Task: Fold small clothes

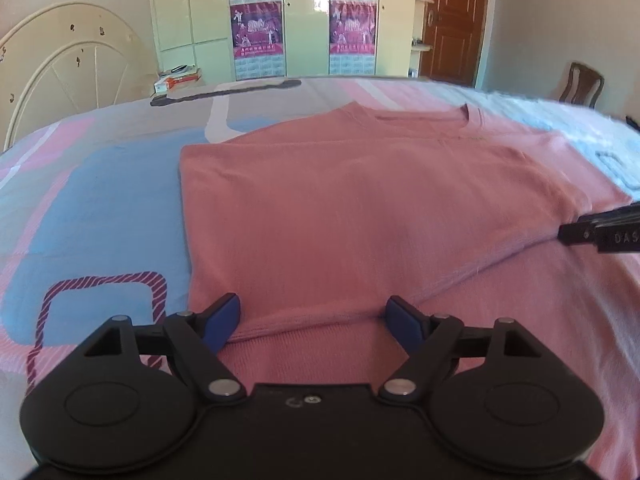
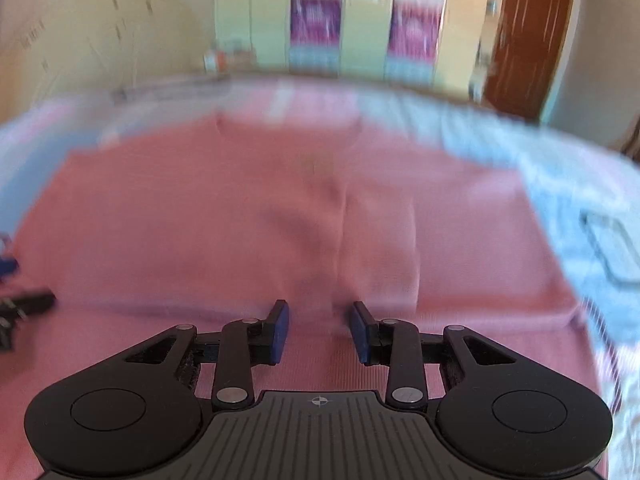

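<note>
Left gripper (image 1: 313, 318) angled down, jaws wide, nothing clamped, folded hem of the pink shirt (image 1: 360, 200) between its fingertips, right gripper (image 2: 319, 330) part-open over the same shirt, gripping nothing, patterned bedspread (image 1: 100, 200) beneath, wardrobe (image 1: 304, 20) and brown door (image 1: 454, 20) behind

— I'm checking my left wrist view for anything readable. Got any?

— Only one bit: white letters "D A S" on the black gripper finger (image 1: 612, 236) poking in at about three o'clock. The word is cut off by the frame edge.

— And the posters (image 1: 258, 28) on the wardrobe at twelve o'clock?

— I see print and calendar-like grids there, too small to read. My right wrist view is blurred; nothing legible.
</note>
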